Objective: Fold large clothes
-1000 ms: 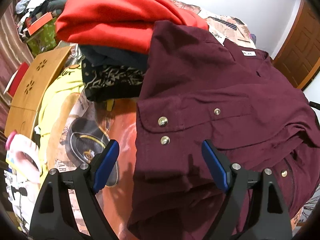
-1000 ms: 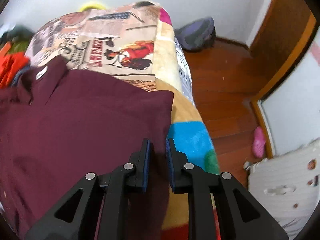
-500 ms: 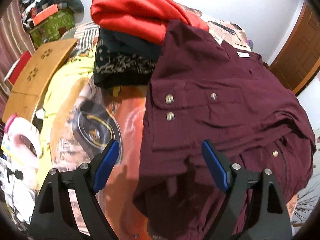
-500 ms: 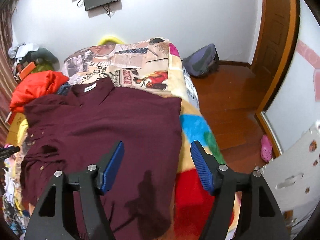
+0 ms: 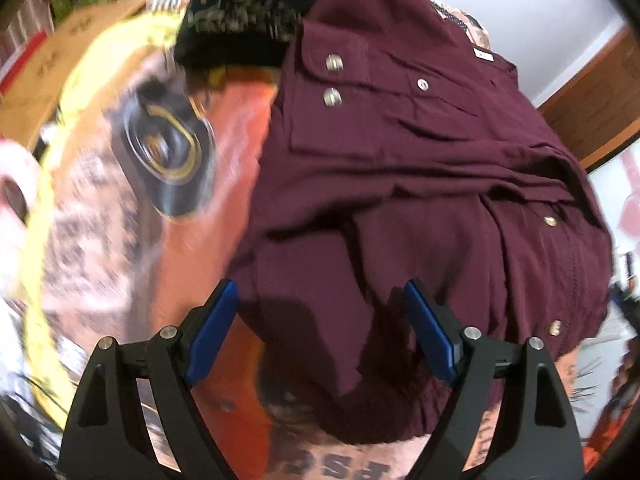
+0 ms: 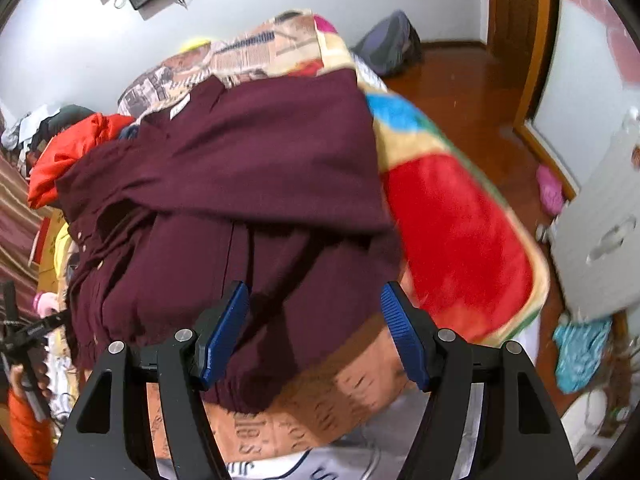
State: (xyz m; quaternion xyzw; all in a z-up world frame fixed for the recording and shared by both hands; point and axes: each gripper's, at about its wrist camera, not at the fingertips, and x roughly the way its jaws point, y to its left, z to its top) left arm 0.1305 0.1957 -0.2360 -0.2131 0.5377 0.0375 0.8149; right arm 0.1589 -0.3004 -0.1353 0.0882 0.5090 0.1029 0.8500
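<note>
A maroon button shirt (image 5: pixel 420 184) lies spread on the printed blanket (image 5: pixel 132 208) of a bed, sleeves folded in, collar at the far end. It also shows in the right wrist view (image 6: pixel 240 200). My left gripper (image 5: pixel 320 324) is open and empty, hovering over the shirt's near left hem. My right gripper (image 6: pixel 314 324) is open and empty, hovering over the shirt's near right hem.
A pile of red (image 6: pixel 64 152) and dark patterned clothes (image 5: pixel 240 24) lies beyond the shirt's left shoulder. The blanket's red edge (image 6: pixel 452 240) drops to a wooden floor (image 6: pixel 480 92) on the right. A cardboard box (image 5: pixel 40 76) stands at the left.
My right gripper let go of the shirt's right edge, opened and pulled back toward the hem. My left gripper stayed open and drew back from the chest area to the near hem.
</note>
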